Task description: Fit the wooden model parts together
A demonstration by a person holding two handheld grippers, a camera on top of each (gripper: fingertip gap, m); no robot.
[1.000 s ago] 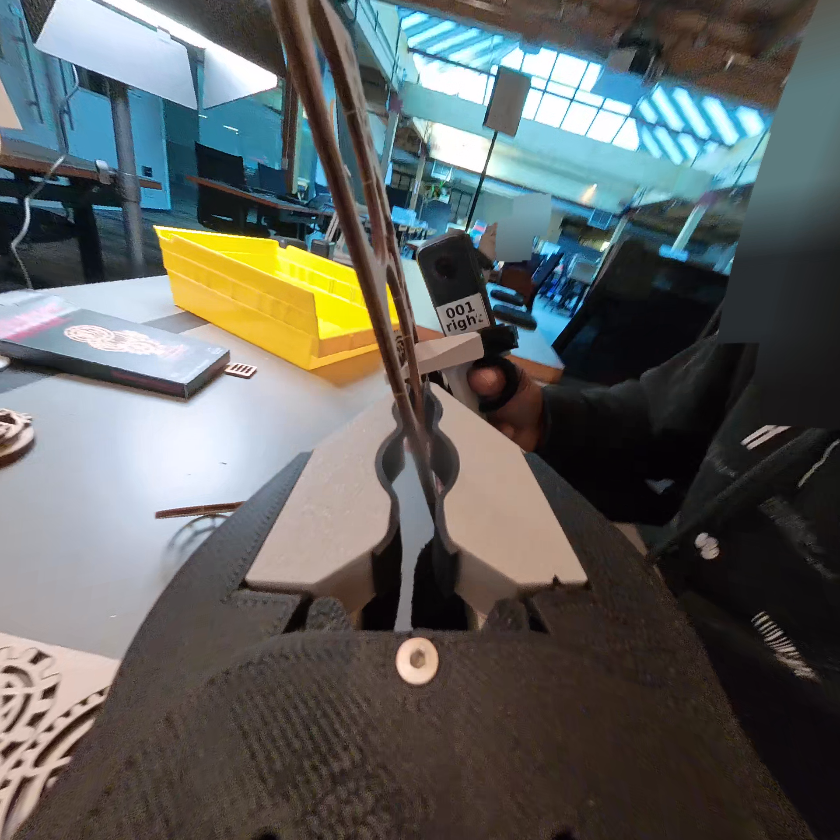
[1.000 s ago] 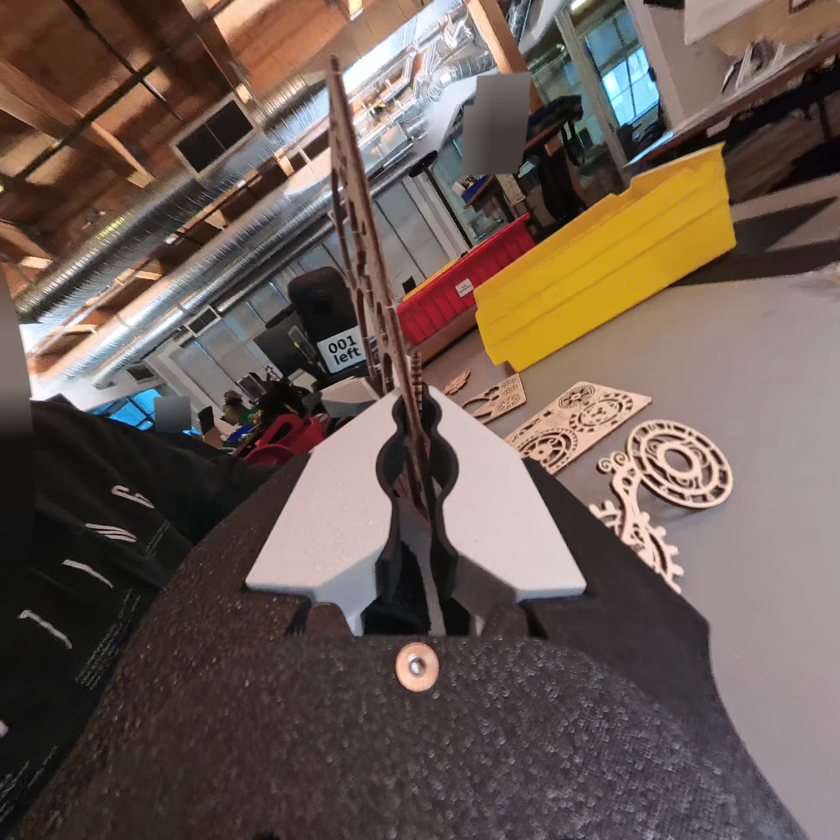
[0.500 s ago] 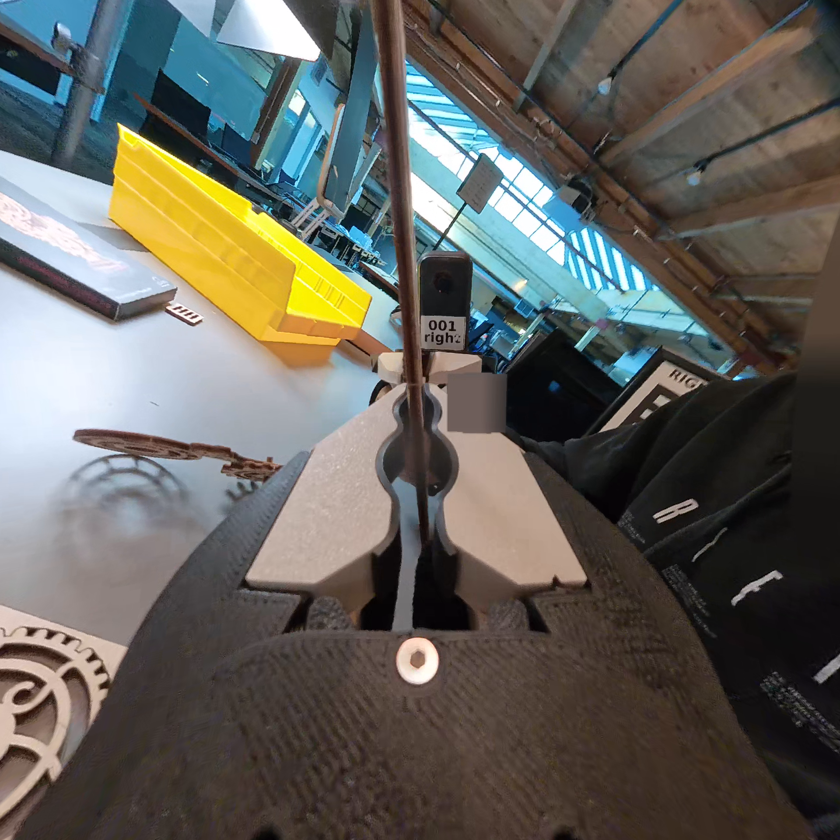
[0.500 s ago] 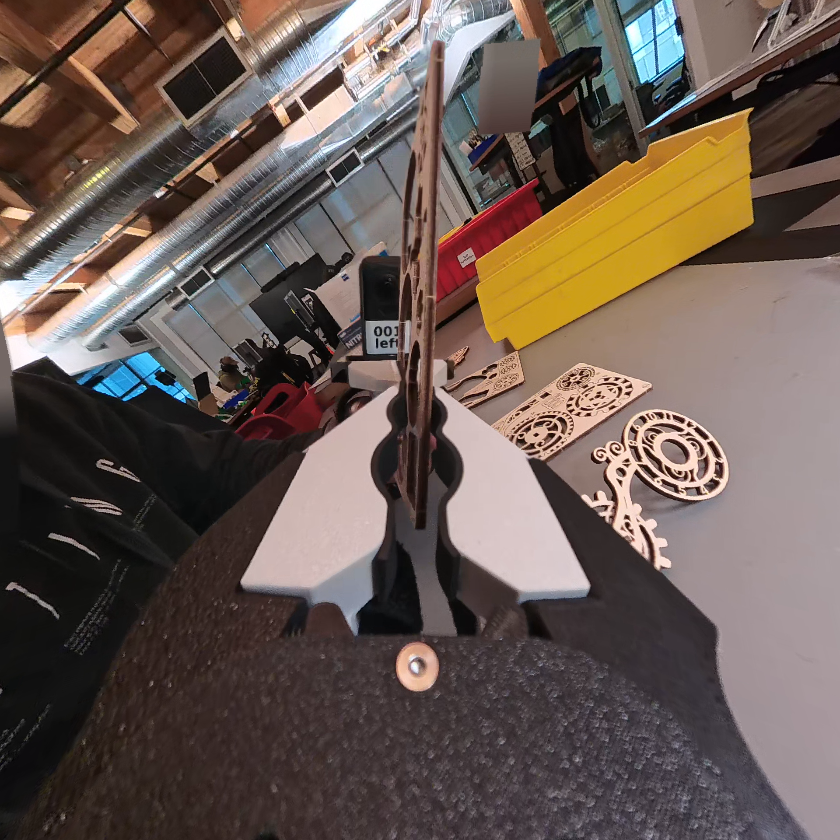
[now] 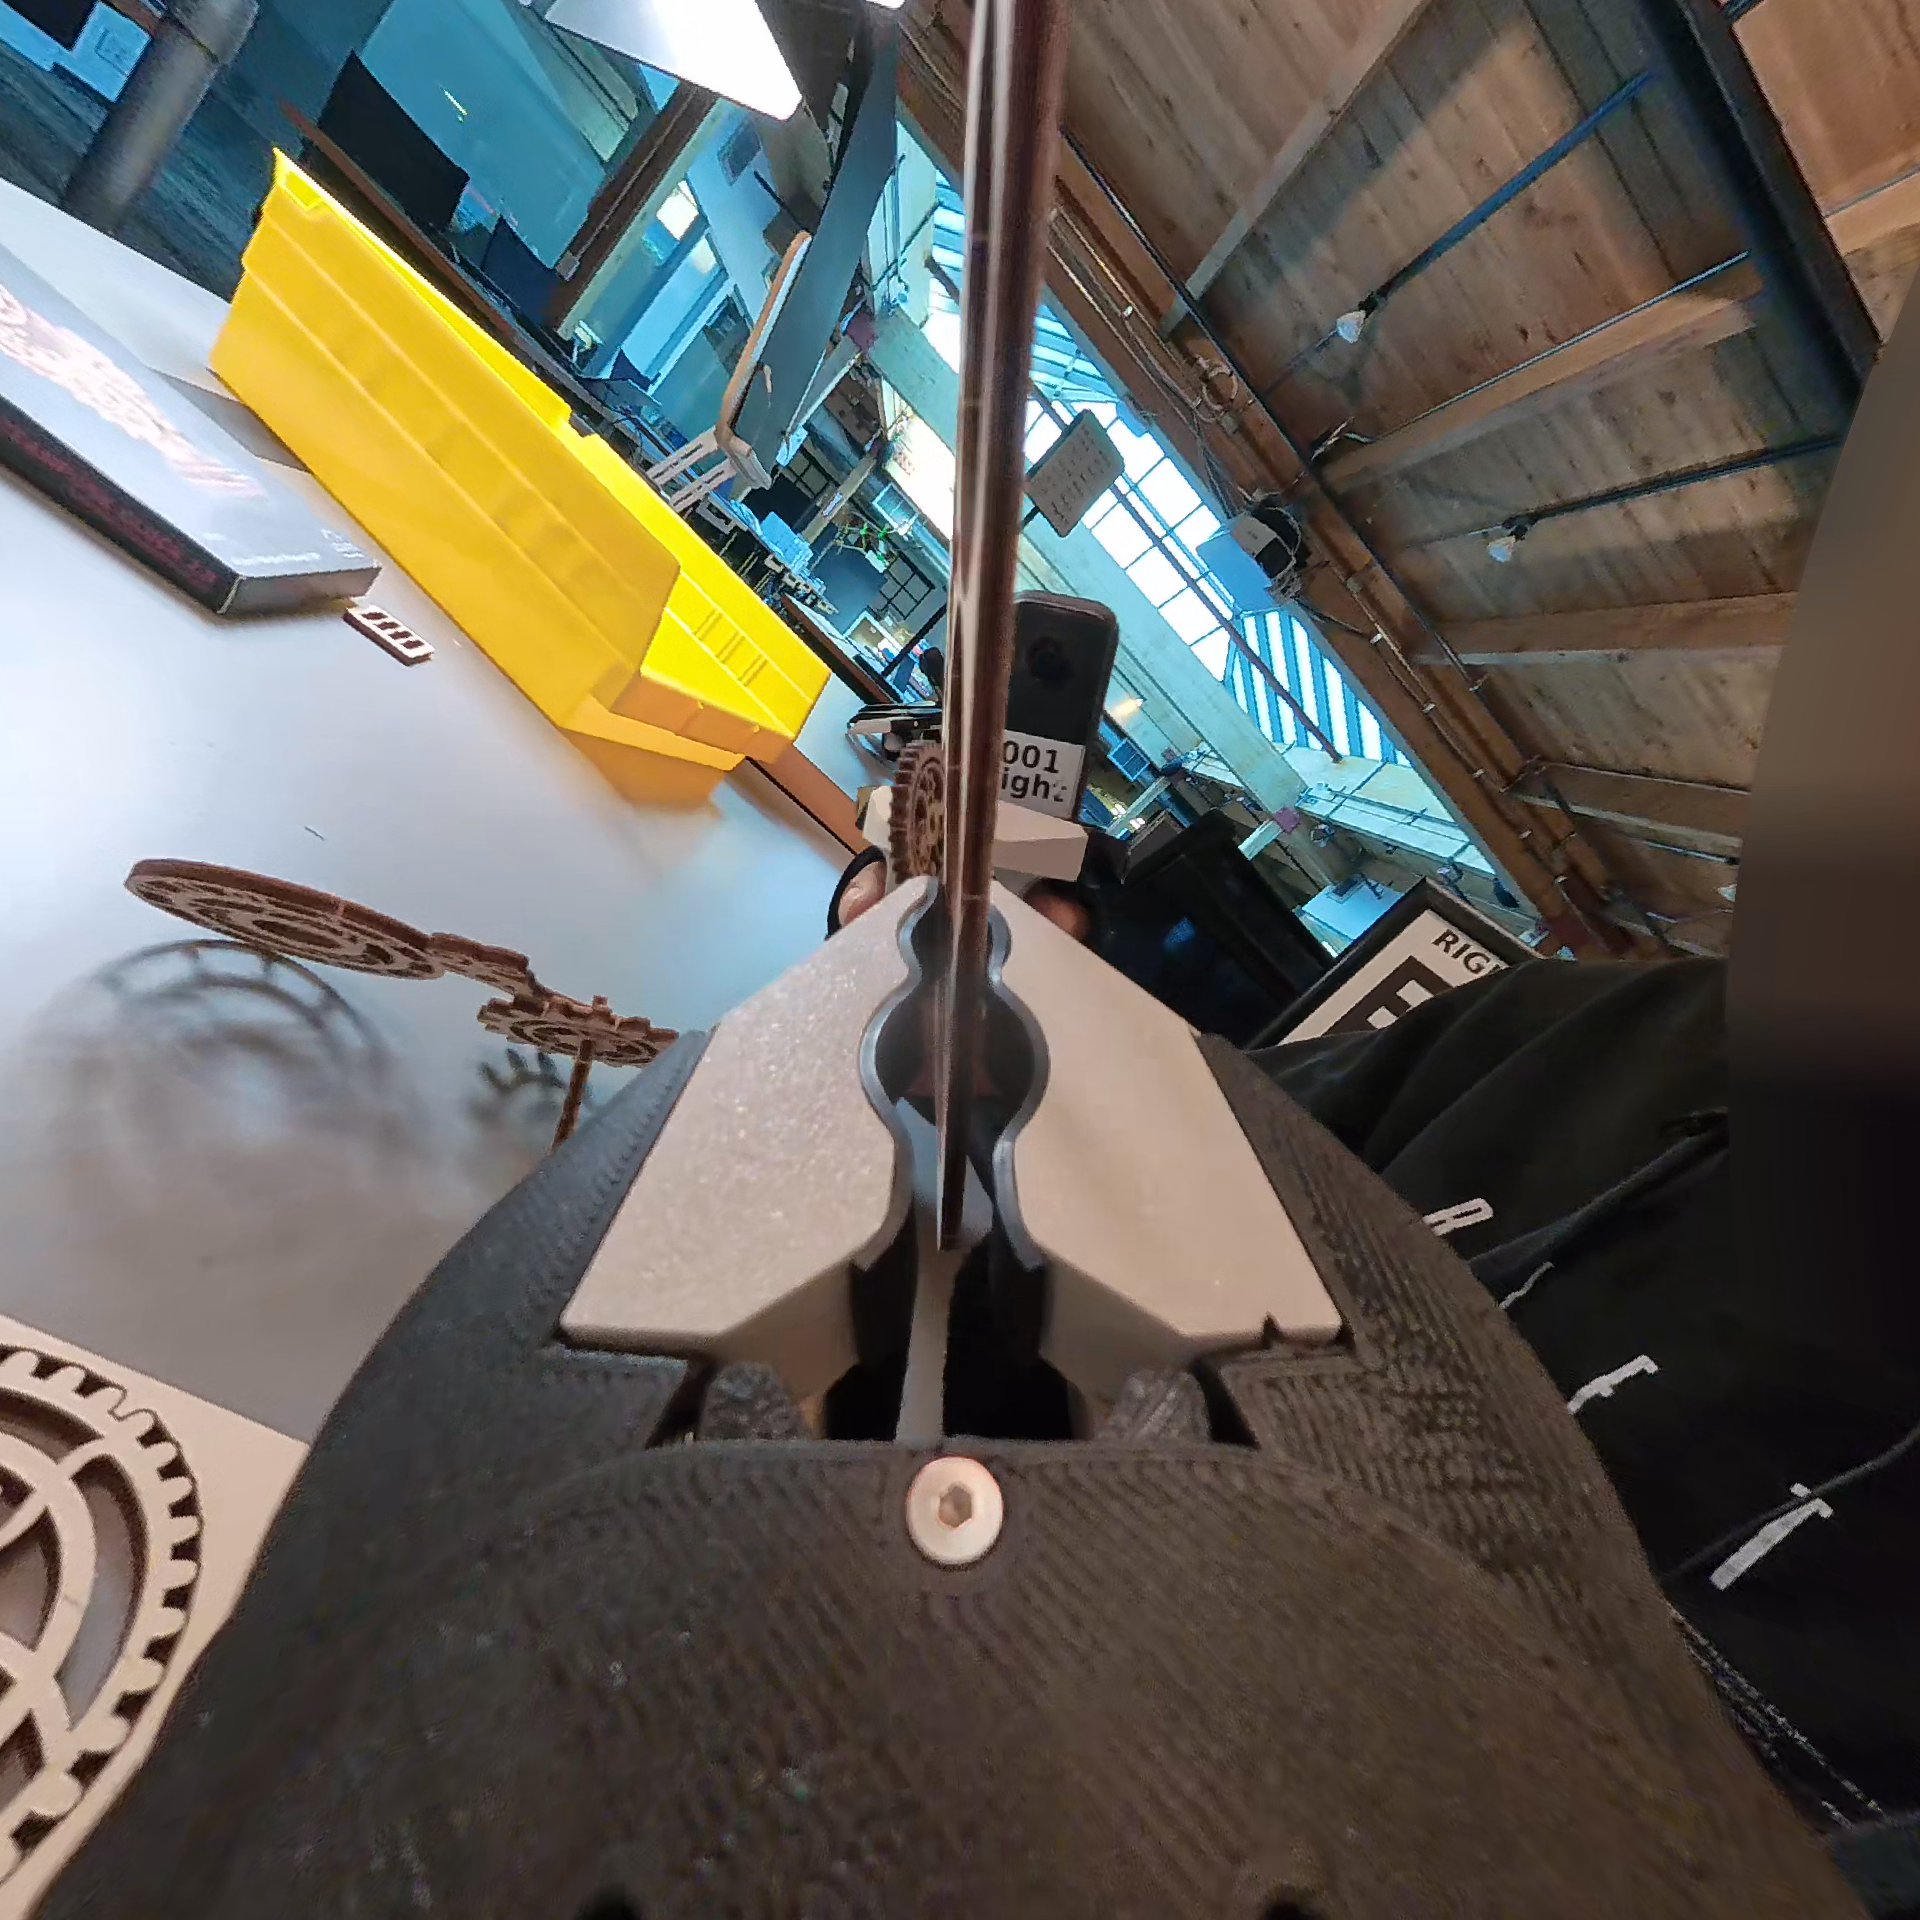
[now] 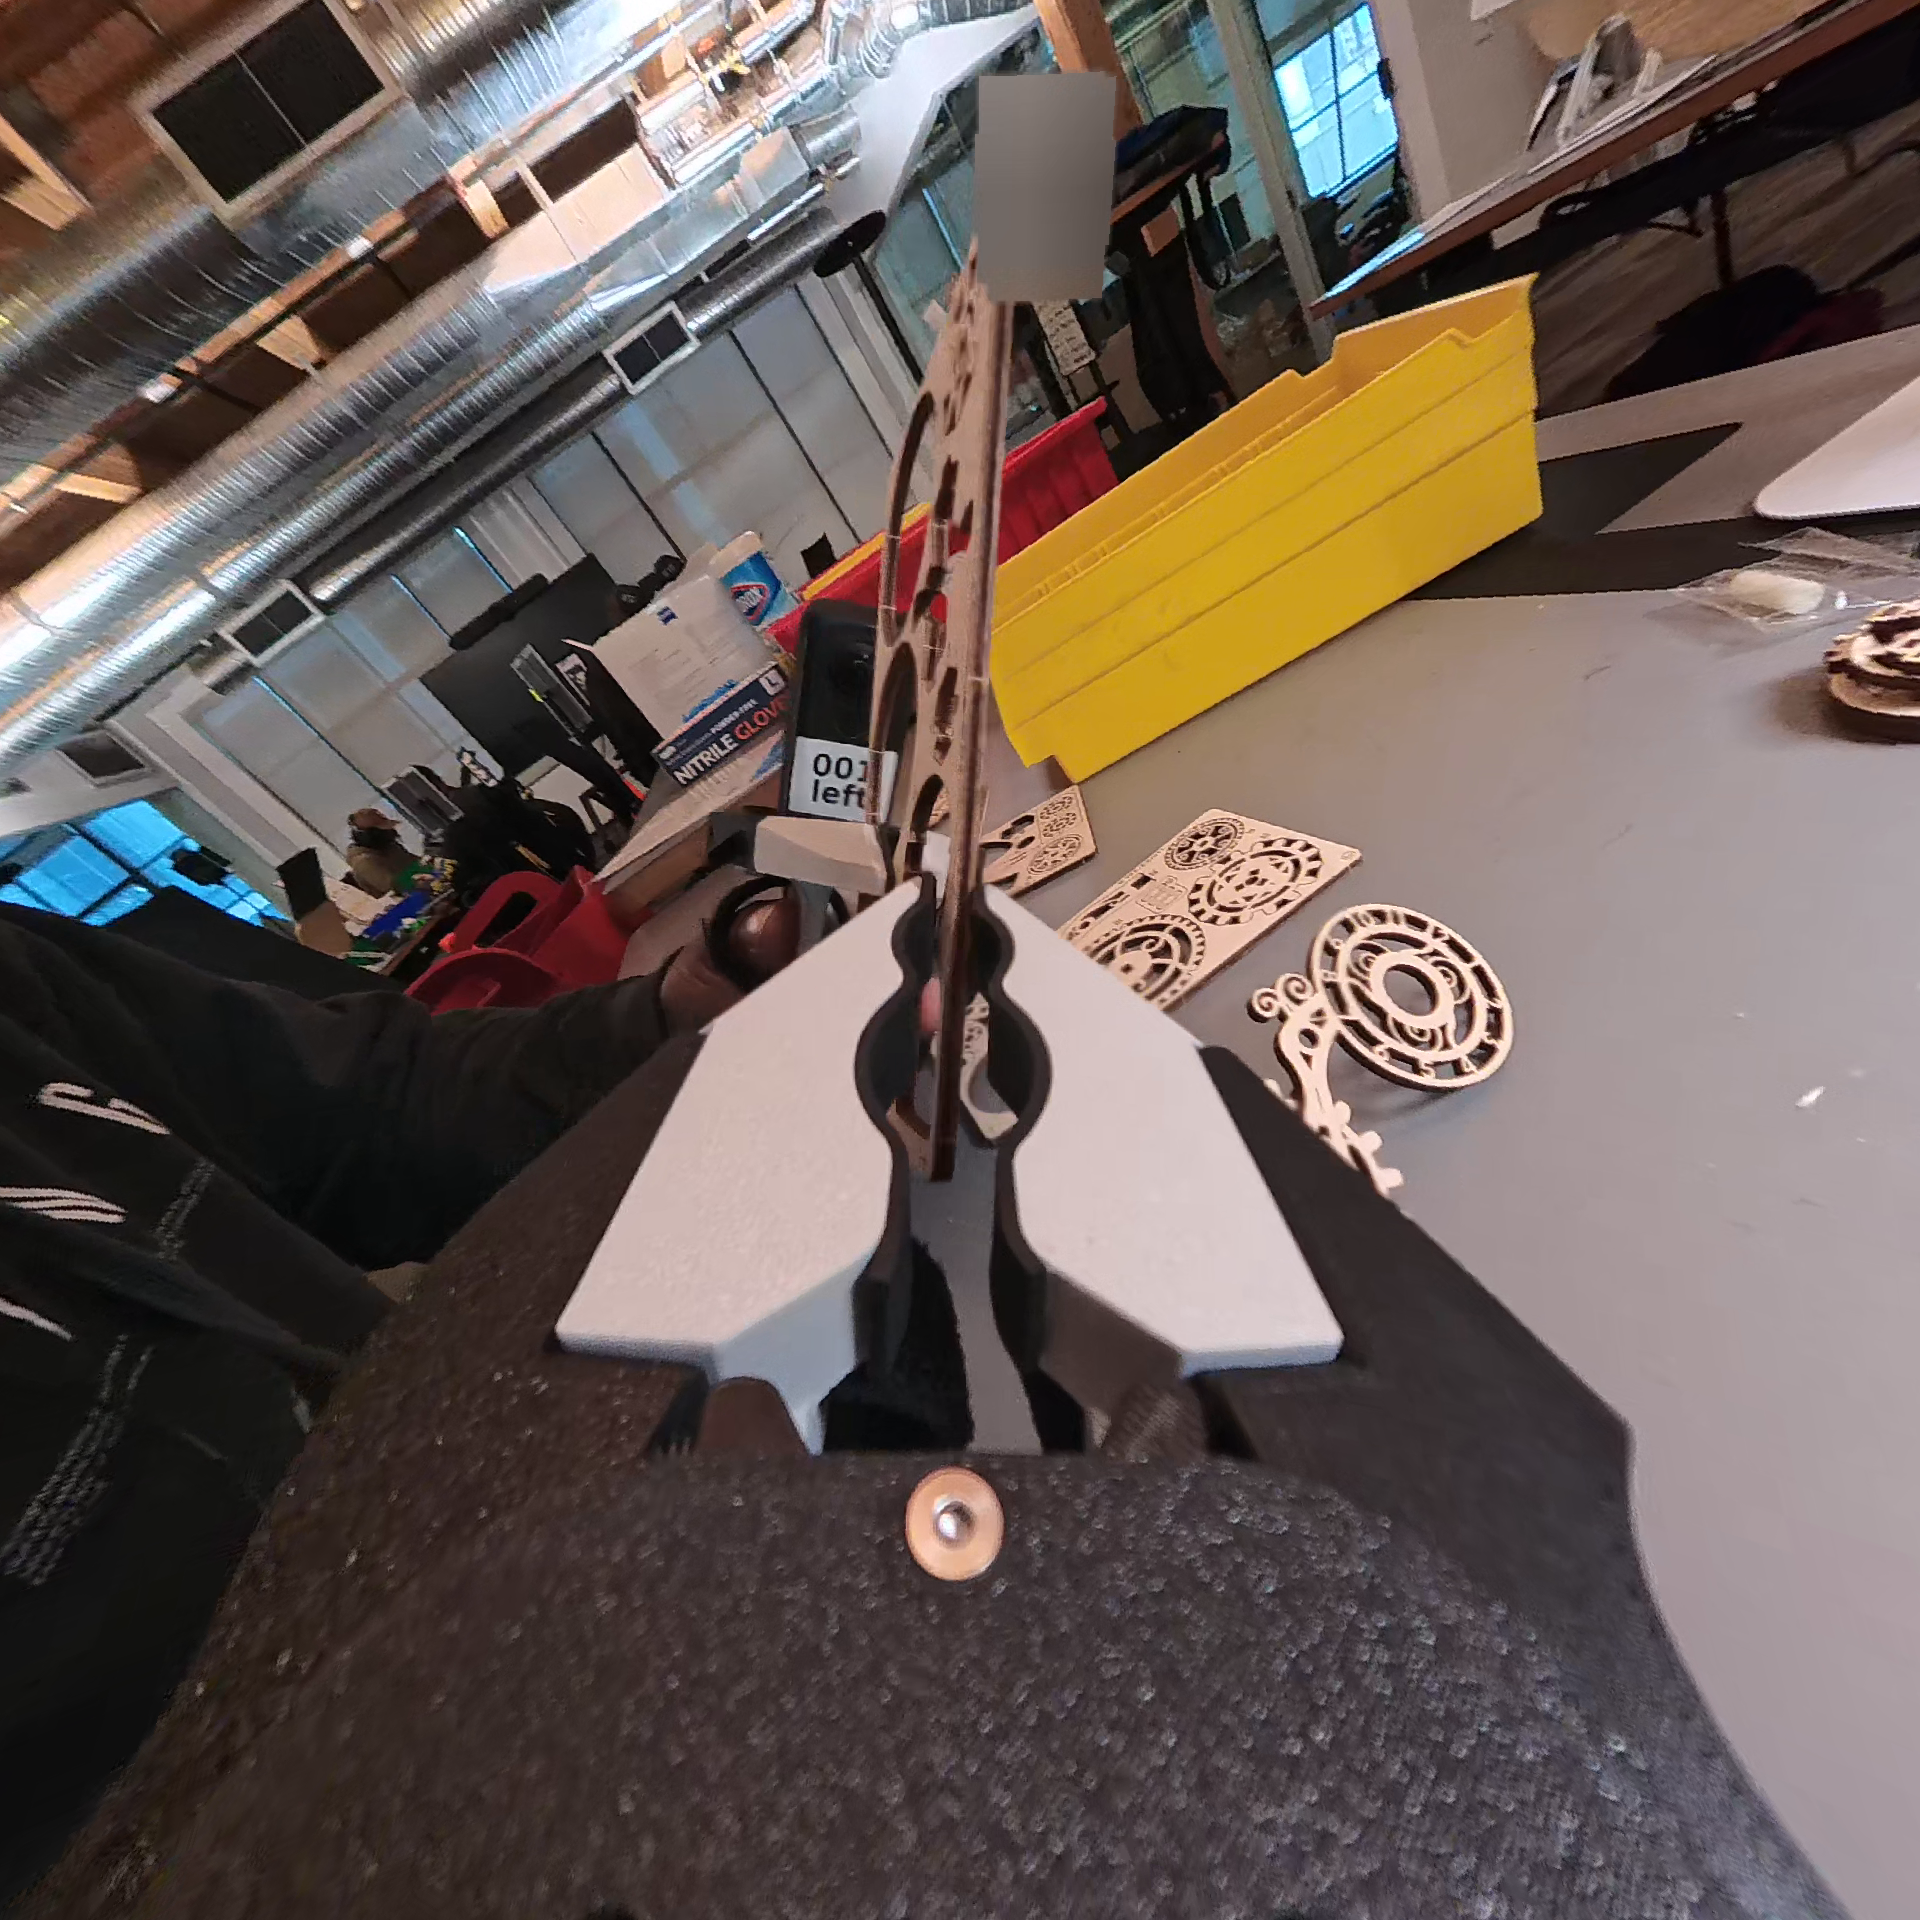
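Note:
A thin laser-cut wooden sheet [image 5: 992, 416] with cut-out holes stands edge-on between both grippers. My left gripper [image 5: 961, 904] is shut on its lower edge, above the grey table [image 5: 260, 748]. My right gripper [image 6: 951, 899] is shut on the same sheet [image 6: 956, 520] from the opposite side. In the left wrist view the right gripper [image 5: 966, 836] shows just behind the sheet, with a small toothed gear [image 5: 920, 821] beside its fingers. In the right wrist view the left gripper [image 6: 883, 847] shows behind the sheet.
A yellow bin [image 5: 468, 468] stands on the table, also in the right wrist view [image 6: 1278, 582]. A black box [image 5: 156, 447] and a loose wooden gear piece [image 5: 312, 920] lie to the left. Wooden part sheets [image 6: 1216, 904] and an ornate disc [image 6: 1403, 997] lie to the right. A person's dark sleeve [image 6: 312, 1091] is close. Less than 4 cm separates the two grippers' tips. The ornate disc [image 6: 1403, 997] is about 12 cm from both grippers' fingertips.
Both grippers tilted and the sheet turned edge-on to the left view. The right jaws loosened around the sheet, then closed on it again. The left stayed shut on it.

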